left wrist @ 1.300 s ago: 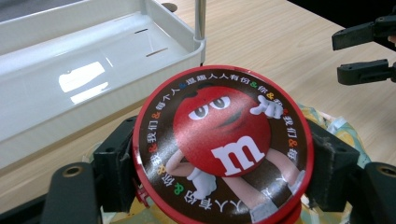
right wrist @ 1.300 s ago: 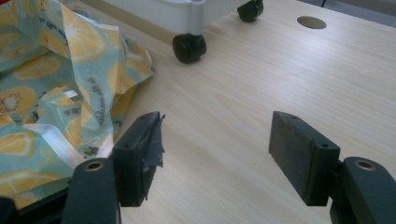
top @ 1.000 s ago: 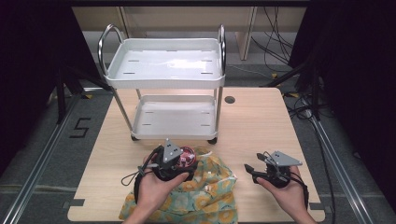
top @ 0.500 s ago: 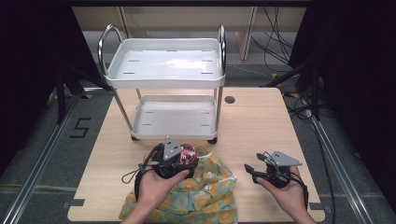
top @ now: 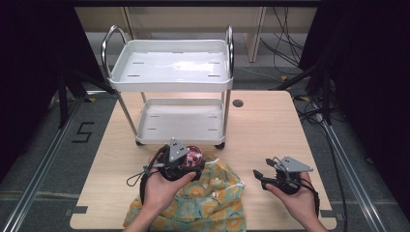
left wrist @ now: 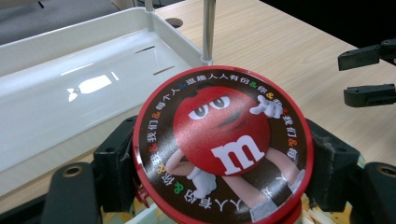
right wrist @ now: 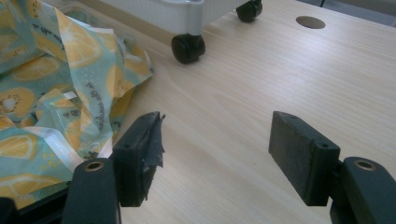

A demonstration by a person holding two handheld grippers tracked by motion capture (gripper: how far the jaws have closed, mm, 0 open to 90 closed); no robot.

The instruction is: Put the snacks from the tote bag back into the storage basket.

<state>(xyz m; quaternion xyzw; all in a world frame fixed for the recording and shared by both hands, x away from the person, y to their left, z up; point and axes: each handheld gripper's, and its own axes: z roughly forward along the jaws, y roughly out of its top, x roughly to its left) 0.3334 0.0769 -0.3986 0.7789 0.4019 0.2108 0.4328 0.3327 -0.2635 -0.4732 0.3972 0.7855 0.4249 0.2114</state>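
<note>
White two-shelf cart stands at the table's far side; the lemon-print cloth bag lies at the near edge, just in front of the cart's lower shelf. Left gripper is clamped on a round red candy tin, held above the bag's far edge and beside the lower shelf; judged step: carrying the tin from bag to cart. Right gripper hangs idle over bare table, jaws apart and empty; next move likely calls for reaching forward, lowering the tin flat onto a shelf, then releasing.
</note>
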